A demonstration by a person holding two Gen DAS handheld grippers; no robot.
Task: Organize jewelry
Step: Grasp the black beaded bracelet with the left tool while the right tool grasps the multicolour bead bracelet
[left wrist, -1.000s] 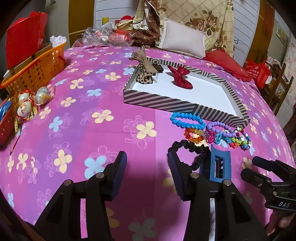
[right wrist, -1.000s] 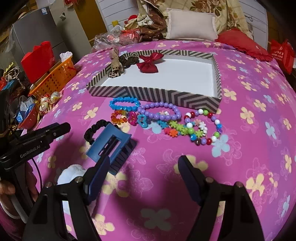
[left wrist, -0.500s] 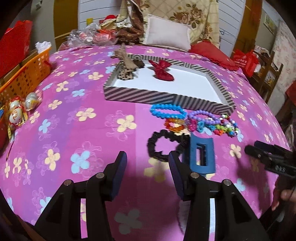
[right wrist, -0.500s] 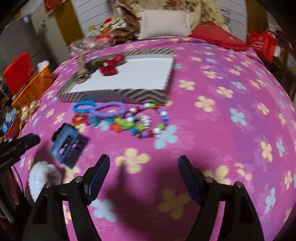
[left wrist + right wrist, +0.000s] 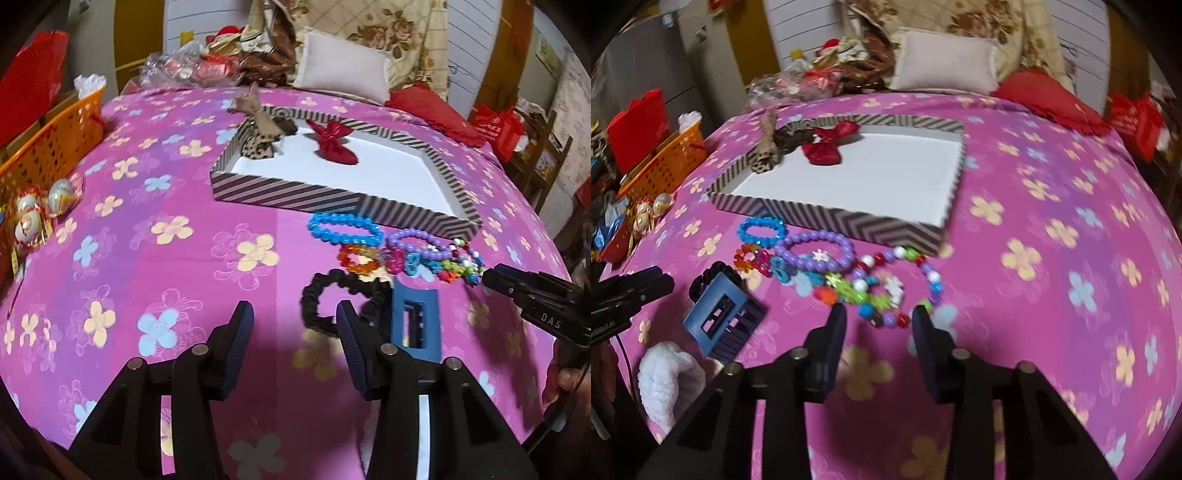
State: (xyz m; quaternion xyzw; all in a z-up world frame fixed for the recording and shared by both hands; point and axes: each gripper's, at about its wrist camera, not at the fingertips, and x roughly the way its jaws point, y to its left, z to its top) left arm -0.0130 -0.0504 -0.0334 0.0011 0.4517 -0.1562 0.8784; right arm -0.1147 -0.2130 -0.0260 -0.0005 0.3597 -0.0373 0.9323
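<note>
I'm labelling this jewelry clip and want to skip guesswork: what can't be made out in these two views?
- Black scrunchie: left wrist view, its near side sits behind the left gripper finger and the blue hair clip.
- Mixed bead bracelet: right wrist view, motion blur; whether the closing right gripper touches it is unclear.
- White fluffy item: right wrist view, partly hidden, unidentifiable.
- Orange basket: contents not visible.

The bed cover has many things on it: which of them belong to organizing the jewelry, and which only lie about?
For the job: striped tray; blue bracelet; purple bracelet; multicolour bead necklace; black scrunchie; blue hair claw; red bow, already in the tray.

Just lying about: orange basket; beige pillow; red cushion; wrapped eggs.
</note>
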